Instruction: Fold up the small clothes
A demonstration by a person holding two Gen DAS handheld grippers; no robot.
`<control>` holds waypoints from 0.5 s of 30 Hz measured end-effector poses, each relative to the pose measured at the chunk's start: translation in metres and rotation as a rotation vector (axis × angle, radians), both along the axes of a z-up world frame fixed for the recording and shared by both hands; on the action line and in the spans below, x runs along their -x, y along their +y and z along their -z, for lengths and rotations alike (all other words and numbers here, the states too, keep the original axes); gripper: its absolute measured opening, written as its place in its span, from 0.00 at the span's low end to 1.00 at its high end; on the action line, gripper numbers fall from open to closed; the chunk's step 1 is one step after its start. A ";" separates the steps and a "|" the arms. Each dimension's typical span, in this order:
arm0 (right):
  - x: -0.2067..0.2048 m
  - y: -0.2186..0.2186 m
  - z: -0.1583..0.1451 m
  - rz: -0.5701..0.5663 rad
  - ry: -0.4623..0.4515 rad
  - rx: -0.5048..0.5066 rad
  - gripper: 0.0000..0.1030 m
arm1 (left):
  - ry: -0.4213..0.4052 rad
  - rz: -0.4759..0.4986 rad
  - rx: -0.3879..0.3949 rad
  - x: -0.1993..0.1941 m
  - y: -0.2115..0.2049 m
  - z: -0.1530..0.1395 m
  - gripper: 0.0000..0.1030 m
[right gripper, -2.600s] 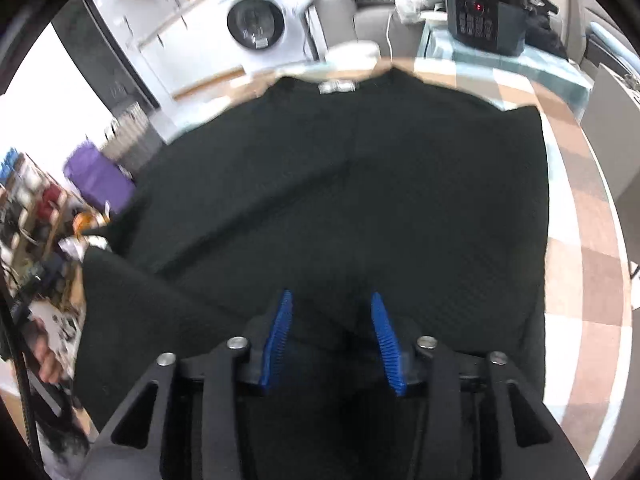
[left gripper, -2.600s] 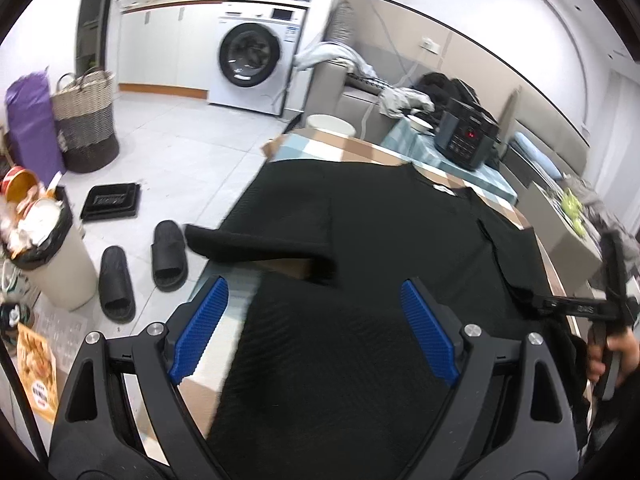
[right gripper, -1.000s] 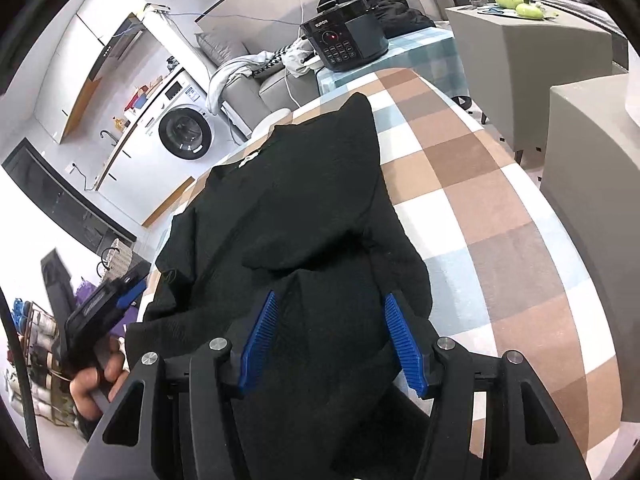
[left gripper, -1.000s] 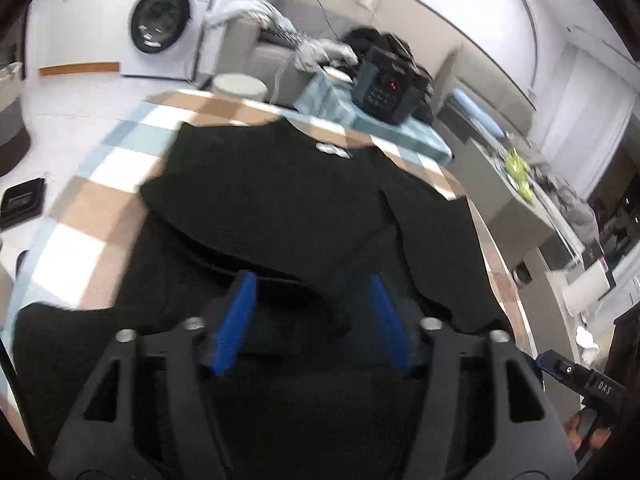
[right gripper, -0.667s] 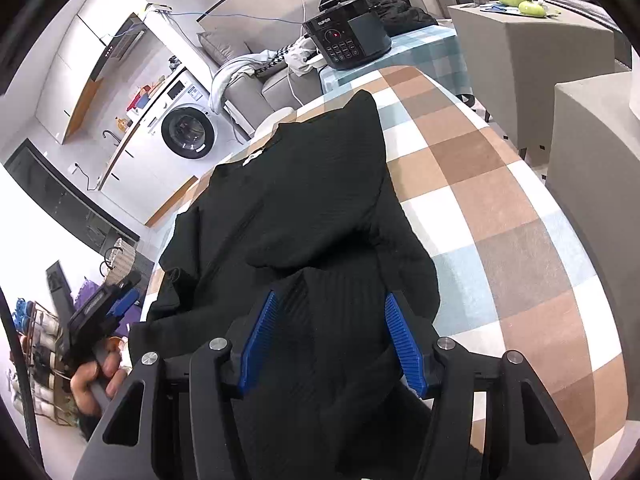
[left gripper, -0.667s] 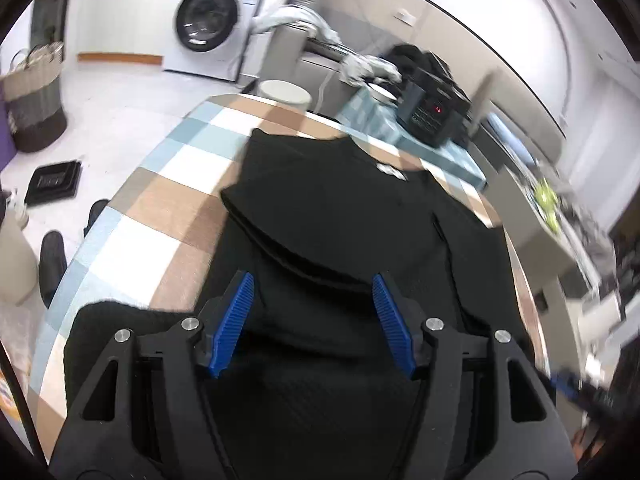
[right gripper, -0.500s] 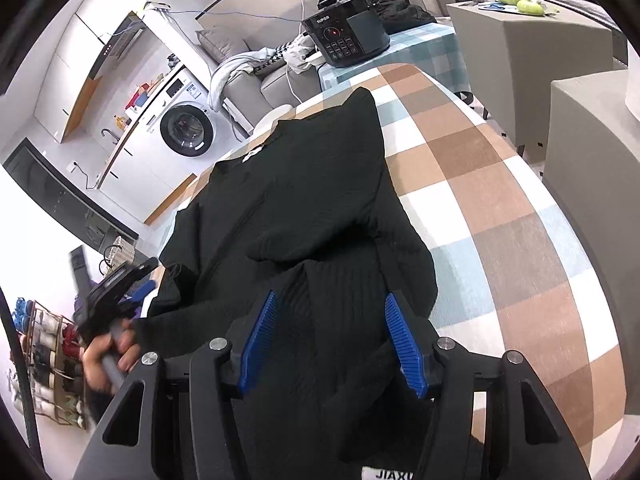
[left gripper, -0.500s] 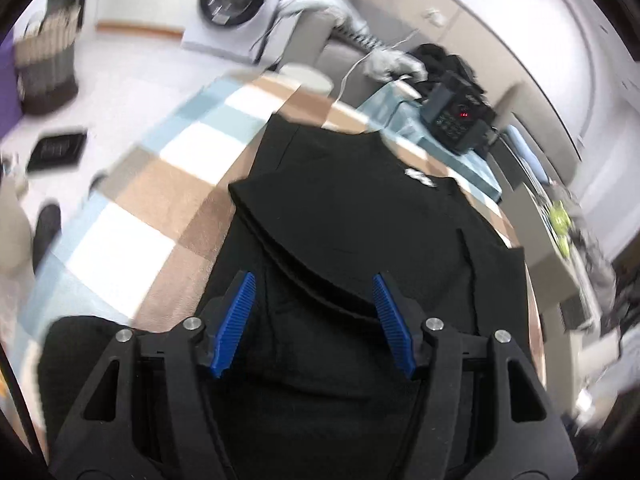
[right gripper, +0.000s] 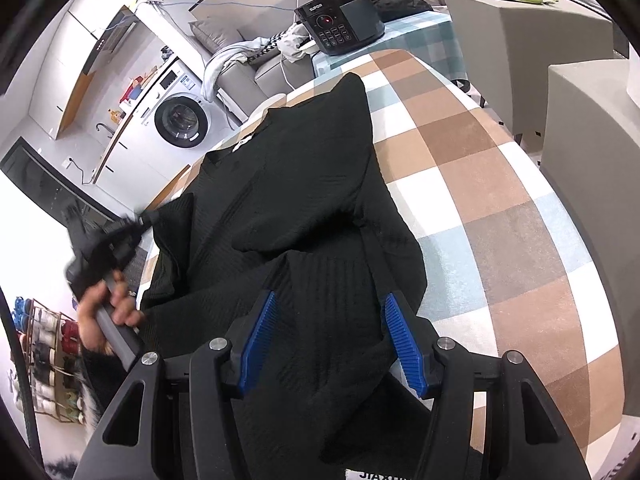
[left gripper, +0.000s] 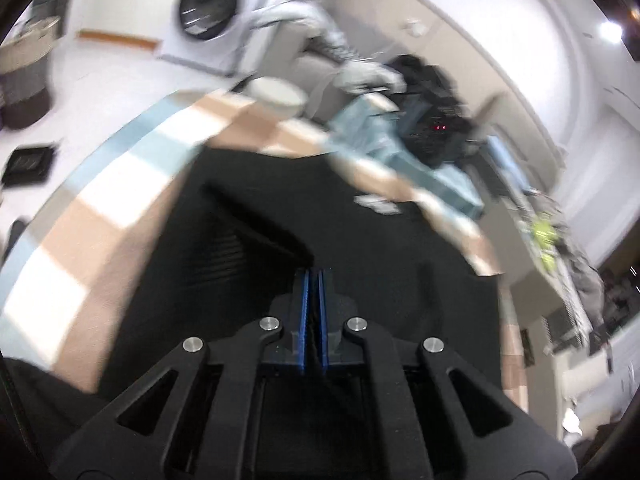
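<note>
A black ribbed T-shirt (right gripper: 304, 184) lies on a checked table (right gripper: 500, 184), its right sleeve folded in over the body. My right gripper (right gripper: 332, 332) is open above the shirt's lower hem, its blue pads on either side of the cloth. My left gripper (left gripper: 314, 292) has its blue pads pressed together on a fold of the black shirt (left gripper: 248, 240). In the right wrist view the left gripper (right gripper: 138, 222) pinches the shirt's left sleeve edge and lifts it off the table. The left wrist view is blurred.
A black rice cooker (right gripper: 340, 20) stands on a side table beyond the far table edge. A washing machine (right gripper: 182, 120) is at the back left. Grey boxes (right gripper: 592, 120) stand right of the table. A shoe rack (right gripper: 48, 360) is on the floor at left.
My left gripper has closed on the shirt's left sleeve edge and is moving fast with it, inward over the shirt. My right gripper has stayed open over the hem.
</note>
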State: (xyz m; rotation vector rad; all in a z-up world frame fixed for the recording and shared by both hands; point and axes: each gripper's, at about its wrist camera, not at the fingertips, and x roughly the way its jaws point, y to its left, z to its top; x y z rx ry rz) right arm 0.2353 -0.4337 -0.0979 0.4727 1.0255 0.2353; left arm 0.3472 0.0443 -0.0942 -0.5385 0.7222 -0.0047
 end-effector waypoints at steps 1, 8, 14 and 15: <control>0.001 0.000 0.000 0.005 -0.001 -0.002 0.56 | -0.030 0.054 0.019 -0.003 -0.015 -0.009 0.03; 0.013 -0.004 -0.006 0.028 -0.031 0.022 0.56 | -0.035 0.117 -0.045 0.019 -0.041 -0.032 0.62; 0.032 -0.021 -0.009 0.047 -0.044 0.040 0.56 | -0.001 0.006 -0.113 0.088 0.010 -0.036 0.62; 0.037 -0.024 -0.009 0.047 -0.045 0.034 0.56 | 0.003 -0.022 -0.127 0.104 0.022 -0.037 0.63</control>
